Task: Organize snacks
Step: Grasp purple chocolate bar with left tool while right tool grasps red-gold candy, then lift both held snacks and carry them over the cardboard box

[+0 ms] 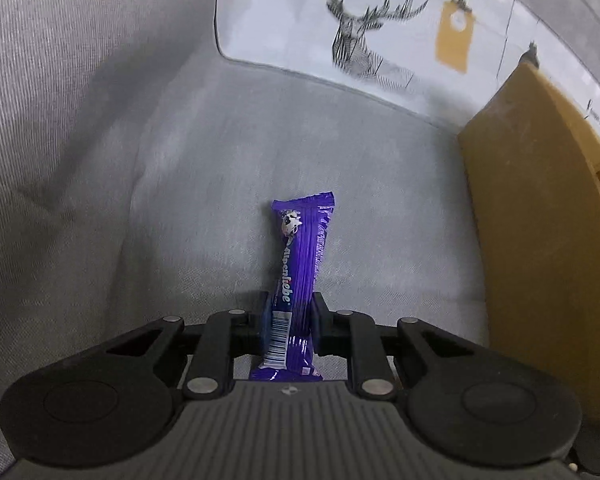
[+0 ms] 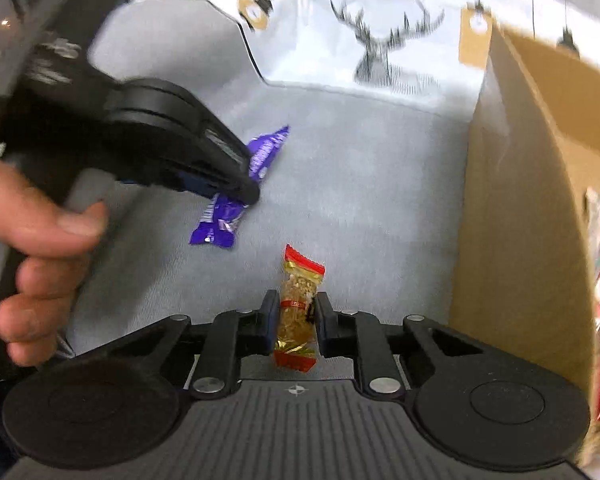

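Two grippers are down over a grey fabric seat (image 1: 380,200), each closed on one snack. The left gripper (image 1: 290,320) has its pads pressed against the sides of a purple candy bar (image 1: 300,256), which lies lengthwise on the fabric with its far end pointing away. The right gripper (image 2: 296,320) pinches a small red-and-gold snack bar (image 2: 298,304) resting on the same seat. A cardboard box (image 2: 520,200) stands just right of both, open-topped. A hand (image 2: 40,240) holds the left tool. A deer-print cushion (image 1: 380,40) sits behind.
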